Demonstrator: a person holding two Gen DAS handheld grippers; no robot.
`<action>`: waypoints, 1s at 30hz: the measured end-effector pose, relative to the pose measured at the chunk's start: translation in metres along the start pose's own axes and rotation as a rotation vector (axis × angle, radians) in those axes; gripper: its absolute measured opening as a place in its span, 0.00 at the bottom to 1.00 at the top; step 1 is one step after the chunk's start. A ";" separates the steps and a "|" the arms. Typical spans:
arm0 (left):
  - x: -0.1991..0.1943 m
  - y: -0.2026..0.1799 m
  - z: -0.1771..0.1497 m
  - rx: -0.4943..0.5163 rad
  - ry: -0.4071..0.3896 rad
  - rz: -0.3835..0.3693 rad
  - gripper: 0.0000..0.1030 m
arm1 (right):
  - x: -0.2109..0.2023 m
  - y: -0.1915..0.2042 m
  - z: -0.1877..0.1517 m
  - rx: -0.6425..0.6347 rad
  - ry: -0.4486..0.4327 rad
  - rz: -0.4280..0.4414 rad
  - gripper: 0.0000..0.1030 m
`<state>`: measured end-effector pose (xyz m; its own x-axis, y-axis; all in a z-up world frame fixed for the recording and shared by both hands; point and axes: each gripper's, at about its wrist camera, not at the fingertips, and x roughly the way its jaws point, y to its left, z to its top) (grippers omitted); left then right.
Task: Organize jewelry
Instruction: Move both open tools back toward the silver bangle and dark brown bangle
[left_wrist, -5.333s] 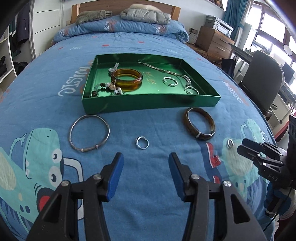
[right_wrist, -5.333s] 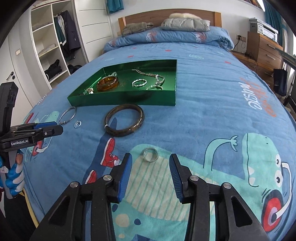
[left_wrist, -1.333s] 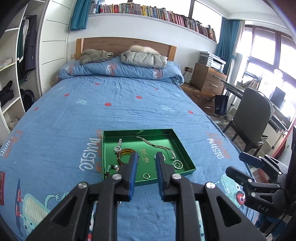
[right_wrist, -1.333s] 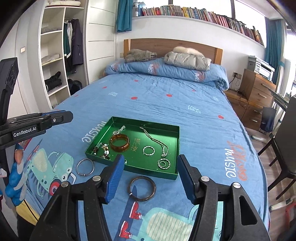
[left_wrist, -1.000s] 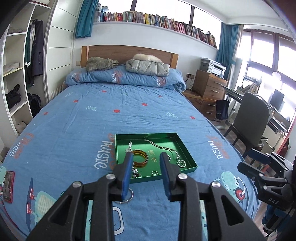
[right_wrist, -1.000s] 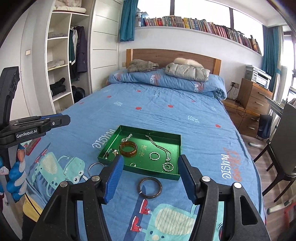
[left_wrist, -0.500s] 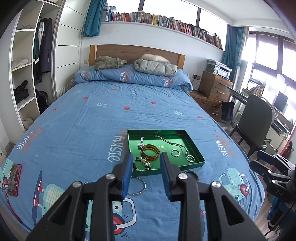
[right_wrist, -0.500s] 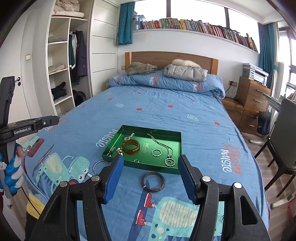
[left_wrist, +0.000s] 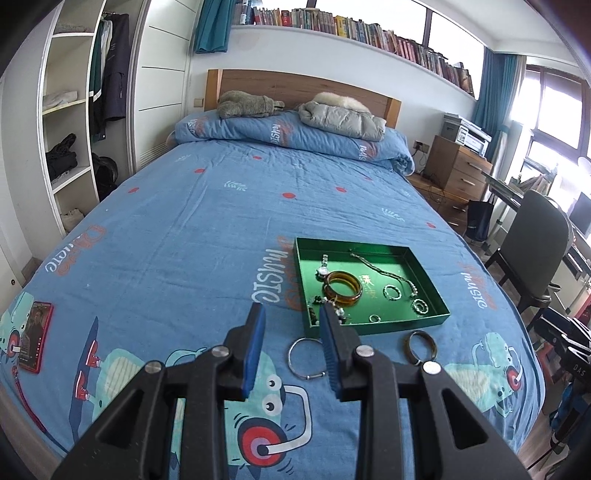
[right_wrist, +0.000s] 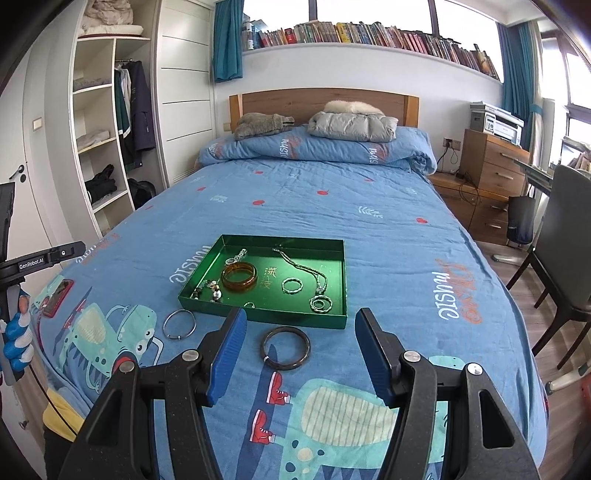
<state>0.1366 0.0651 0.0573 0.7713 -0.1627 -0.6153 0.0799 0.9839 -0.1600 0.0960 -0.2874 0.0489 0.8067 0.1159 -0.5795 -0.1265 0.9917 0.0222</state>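
A green tray lies on the blue bedspread. It holds an amber bangle, a bead necklace, a small ring and other small pieces. In front of the tray a silver bangle and a dark bangle rest on the bed. My left gripper hovers above the bed left of the tray, open and empty. The right gripper is open wider, also empty, with the dark bangle seen between its fingers far below.
A red phone lies near the bed's left edge. Folded clothes and a pillow sit at the headboard. Open shelves stand left of the bed. A wooden dresser and a dark chair stand on the right.
Since five seconds ago both grippers have drawn far back from the bed and the two small rings have left the bedspread. In the last second the left gripper shifted left and both sank slightly.
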 end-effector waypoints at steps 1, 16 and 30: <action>0.003 0.004 -0.002 -0.006 0.007 0.002 0.28 | 0.003 -0.001 -0.001 0.003 0.003 0.000 0.59; 0.051 0.007 -0.039 -0.012 0.053 0.115 0.28 | 0.065 -0.011 -0.027 0.041 0.080 0.019 0.59; 0.072 -0.003 -0.061 0.046 0.053 0.230 0.28 | 0.087 -0.012 -0.045 0.075 0.080 0.007 0.59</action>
<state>0.1538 0.0455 -0.0334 0.7386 0.0635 -0.6711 -0.0641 0.9977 0.0238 0.1423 -0.2914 -0.0385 0.7566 0.1213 -0.6425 -0.0864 0.9926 0.0857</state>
